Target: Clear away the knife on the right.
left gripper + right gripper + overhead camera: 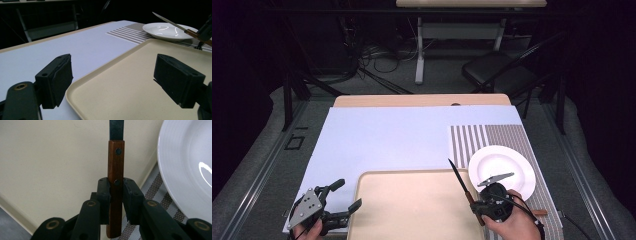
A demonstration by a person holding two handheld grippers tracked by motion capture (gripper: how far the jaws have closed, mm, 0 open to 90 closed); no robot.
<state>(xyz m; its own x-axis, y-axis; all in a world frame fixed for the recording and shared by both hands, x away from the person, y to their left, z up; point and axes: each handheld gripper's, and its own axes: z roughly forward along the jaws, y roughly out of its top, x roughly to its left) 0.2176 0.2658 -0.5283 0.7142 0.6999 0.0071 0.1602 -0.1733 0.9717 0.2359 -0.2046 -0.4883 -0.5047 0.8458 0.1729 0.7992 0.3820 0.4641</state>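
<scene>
The right gripper [476,202] is clenching a knife [464,189] by its brown wooden handle, the two black jaws pressing on either side of the handle just below its second rivet, as the right gripper view is showing plainly [115,187]. The handle's butt end is sticking out behind the jaws toward the hand, while the dark blade is pointing forward, away from the person. In the high view the knife is lying along the right edge of the beige tray [412,210], between the tray and the white plate [504,167], with its tip reaching past the tray's far right corner. In the left gripper view the blade [170,22] is slanting upward in front of the plate [165,31], so the knife is being held up off the bench and not resting on it. The plate is sitting on a striped placemat [482,137] at the right side of the bench, which is covered by a pale blue sheet [382,140]. The left gripper [346,199] is hanging released at the near left corner of the tray [125,82], its jaws standing well apart with one over the blue sheet and the other over the tray, grasping nothing.
</scene>
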